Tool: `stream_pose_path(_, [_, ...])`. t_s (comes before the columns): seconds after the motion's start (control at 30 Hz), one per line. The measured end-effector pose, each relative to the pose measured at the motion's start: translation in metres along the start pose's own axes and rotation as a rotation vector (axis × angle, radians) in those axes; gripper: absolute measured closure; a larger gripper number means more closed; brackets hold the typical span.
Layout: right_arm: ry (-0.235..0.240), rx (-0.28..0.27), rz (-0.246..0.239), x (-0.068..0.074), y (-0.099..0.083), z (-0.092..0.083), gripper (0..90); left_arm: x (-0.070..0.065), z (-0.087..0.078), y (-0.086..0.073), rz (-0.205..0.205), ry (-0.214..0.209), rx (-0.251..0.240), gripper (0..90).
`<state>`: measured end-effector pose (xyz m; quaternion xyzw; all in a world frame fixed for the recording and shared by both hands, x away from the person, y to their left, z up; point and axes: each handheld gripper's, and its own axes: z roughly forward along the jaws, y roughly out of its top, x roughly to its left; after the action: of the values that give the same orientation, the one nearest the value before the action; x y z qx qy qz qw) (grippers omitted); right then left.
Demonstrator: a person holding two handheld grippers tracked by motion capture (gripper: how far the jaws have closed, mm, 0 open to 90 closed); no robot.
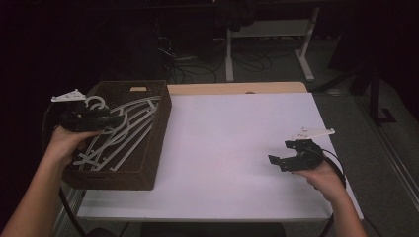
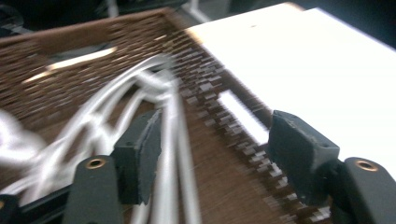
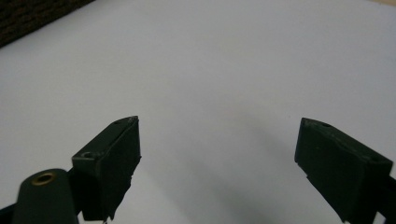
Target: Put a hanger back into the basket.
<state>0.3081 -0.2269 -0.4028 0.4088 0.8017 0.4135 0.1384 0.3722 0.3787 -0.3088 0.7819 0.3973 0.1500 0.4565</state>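
Observation:
A brown woven basket stands on the left of the white table and holds several white hangers. My left gripper hovers over the basket's left half, open, just above the hangers. In the left gripper view the open gripper has nothing between its jaws. Blurred hangers run past its left pad, and the basket wall passes under the gap. My right gripper rests low at the table's right side, open. In the right gripper view the gripper spans bare table.
A wooden strip edges the table's far side. Desk legs and cables lie on the dark floor beyond. A corner of the basket shows at the upper left of the right gripper view. White surface lies between the basket and the right hand.

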Motion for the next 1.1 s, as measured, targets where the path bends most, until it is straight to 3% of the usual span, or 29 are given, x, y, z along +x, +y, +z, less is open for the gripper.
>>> stream_pose_path(0.2, [0.02, -0.036, -0.007, 0.005, 0.013, -0.008, 12.6, -0.036, 0.015, 0.003, 0.024, -0.127, -0.041, 25.7])
stream_pose_path(0.43, [0.039, -0.077, -0.032, 0.014, 0.033, -0.019, 7.1, -0.069, 0.029, -0.002, 0.067, -0.231, -0.073, 16.2])
stream_pose_path(0.57, [0.04, -0.079, -0.057, 0.019, 0.042, -0.022, 3.3, -0.082, 0.035, -0.006, 0.076, -0.259, -0.09, 11.8])
stream_pose_path(0.73, [0.046, -0.091, -0.078, 0.024, 0.052, -0.026, 2.3, -0.095, 0.043, -0.01, 0.118, -0.283, -0.075, 2.8])
stream_pose_path(1.1, [0.051, -0.101, -0.074, 0.023, 0.053, -0.024, 2.2, -0.099, 0.051, -0.019, 0.123, -0.289, -0.06, 0.0])
